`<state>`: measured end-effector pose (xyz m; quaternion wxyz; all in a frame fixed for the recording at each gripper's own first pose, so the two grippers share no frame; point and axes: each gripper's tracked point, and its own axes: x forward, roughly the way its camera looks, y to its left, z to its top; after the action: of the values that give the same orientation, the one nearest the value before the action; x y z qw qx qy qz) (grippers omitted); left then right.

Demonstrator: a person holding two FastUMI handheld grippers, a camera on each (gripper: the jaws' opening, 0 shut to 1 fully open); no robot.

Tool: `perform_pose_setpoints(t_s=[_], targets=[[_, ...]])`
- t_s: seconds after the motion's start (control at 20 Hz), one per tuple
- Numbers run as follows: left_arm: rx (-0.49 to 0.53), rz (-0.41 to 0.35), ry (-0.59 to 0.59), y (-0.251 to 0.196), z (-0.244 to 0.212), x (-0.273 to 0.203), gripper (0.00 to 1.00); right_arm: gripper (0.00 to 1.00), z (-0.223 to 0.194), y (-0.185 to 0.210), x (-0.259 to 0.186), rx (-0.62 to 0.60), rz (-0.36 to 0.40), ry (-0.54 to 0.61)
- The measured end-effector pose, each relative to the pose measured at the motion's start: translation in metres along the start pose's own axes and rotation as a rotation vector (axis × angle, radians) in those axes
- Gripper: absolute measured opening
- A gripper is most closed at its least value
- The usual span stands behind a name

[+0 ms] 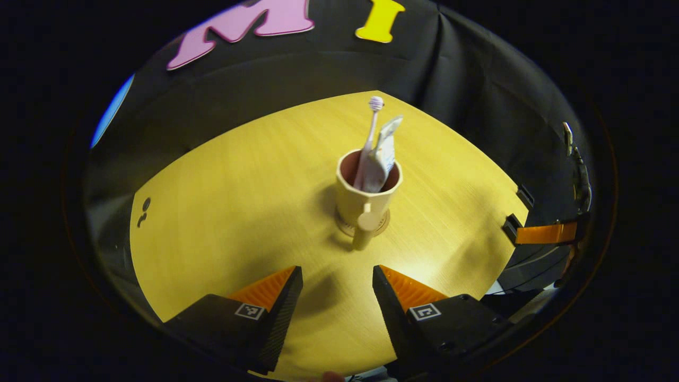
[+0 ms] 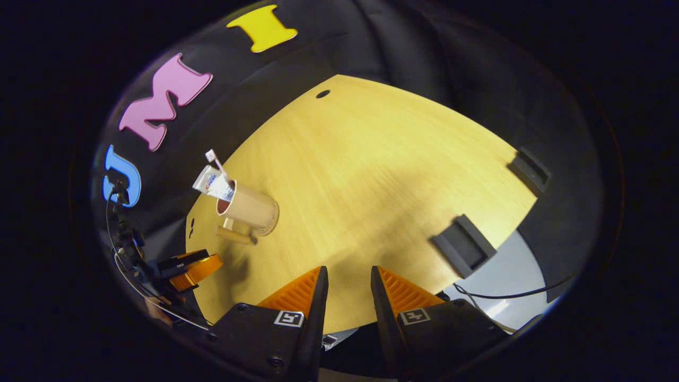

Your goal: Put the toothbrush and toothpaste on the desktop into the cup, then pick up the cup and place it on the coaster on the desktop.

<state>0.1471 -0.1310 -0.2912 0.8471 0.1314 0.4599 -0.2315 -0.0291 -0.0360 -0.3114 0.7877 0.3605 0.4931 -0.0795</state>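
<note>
Cup (image 1: 367, 197) with brush (image 1: 370, 139) and paste (image 1: 383, 156) sits on the coaster (image 1: 383, 225), just ahead of the left hand-held gripper (image 1: 337, 284), jaws wide apart and empty; right hand-held gripper (image 2: 348, 289) is empty too, slightly open.

Tan cup (image 1: 367, 197) stands upright on coaster (image 1: 383, 226), holding toothbrush (image 1: 370, 139) and toothpaste (image 1: 384, 154).

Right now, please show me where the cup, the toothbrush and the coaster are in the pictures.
cup (image 1: 360, 204): left gripper view, on its outer wall below the rim.
toothbrush (image 1: 376, 103): left gripper view, on its head above the cup.
coaster (image 1: 383, 226): left gripper view, on its edge beside the cup's base.
</note>
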Motion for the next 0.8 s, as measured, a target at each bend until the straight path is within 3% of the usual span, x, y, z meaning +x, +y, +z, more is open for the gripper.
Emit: perform_pose_setpoints(t_s=[0.25,0.55,0.8], targets=[[-0.159,0.060,-0.003,0.043,-0.044,-0.028,0.83,0.50,-0.022,0.064,0.019,-0.136,0.086,0.064],[-0.245,0.127,-0.010,0.083,-0.095,-0.060,0.83,0.50,-0.053,0.124,0.028,-0.238,0.156,0.112],[-0.294,0.152,-0.010,0.103,-0.126,-0.077,0.83,0.50,-0.071,0.148,0.031,-0.272,0.176,0.123]])
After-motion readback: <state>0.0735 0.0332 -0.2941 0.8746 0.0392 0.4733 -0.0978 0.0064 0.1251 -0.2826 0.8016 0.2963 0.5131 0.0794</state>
